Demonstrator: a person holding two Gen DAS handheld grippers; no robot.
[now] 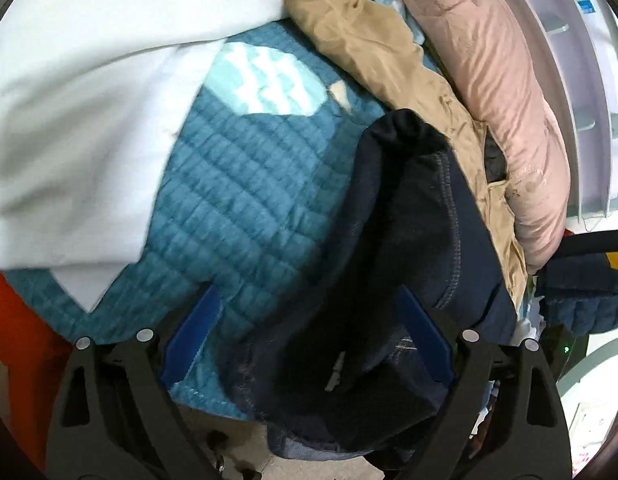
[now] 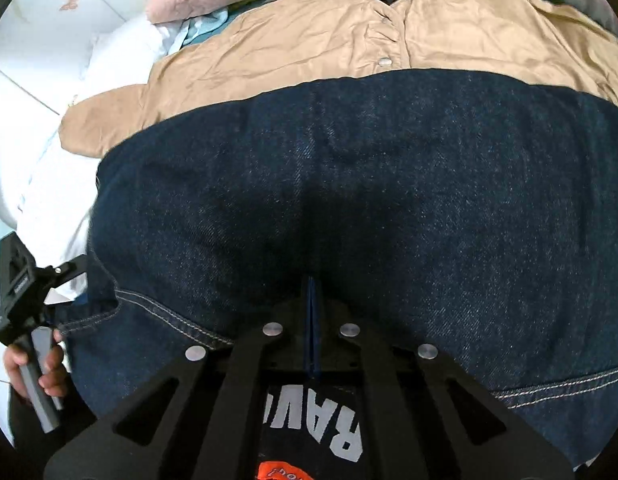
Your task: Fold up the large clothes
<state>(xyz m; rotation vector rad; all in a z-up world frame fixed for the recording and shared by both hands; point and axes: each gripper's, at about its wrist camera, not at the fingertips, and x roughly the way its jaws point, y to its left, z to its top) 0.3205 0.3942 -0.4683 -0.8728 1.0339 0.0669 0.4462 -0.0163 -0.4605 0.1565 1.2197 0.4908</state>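
One dark denim garment (image 2: 369,184), the piece being folded, lies broad and fairly flat across a heap of other clothes, its pale stitched seams running along the near edge; it covers the lower part of a tan shirt (image 2: 449,32) spread beneath it. The right gripper (image 2: 311,312) has its jaws together, seemingly pinching the denim's near edge, though how much cloth sits between them cannot be told. In the left wrist view, a bunched, doubled-over end of the same denim (image 1: 393,280) hangs between the jaws of the left gripper (image 1: 309,336), which stand wide apart and press on nothing. Judged from this, one fold seems laid and that end let go; squaring the edges and further folds appear to remain. Around it lie a teal quilted blanket (image 1: 237,184), white cloth (image 1: 69,100) and a pink padded piece (image 1: 505,92). A hand (image 2: 41,364) grips the left tool's handle at the right view's edge
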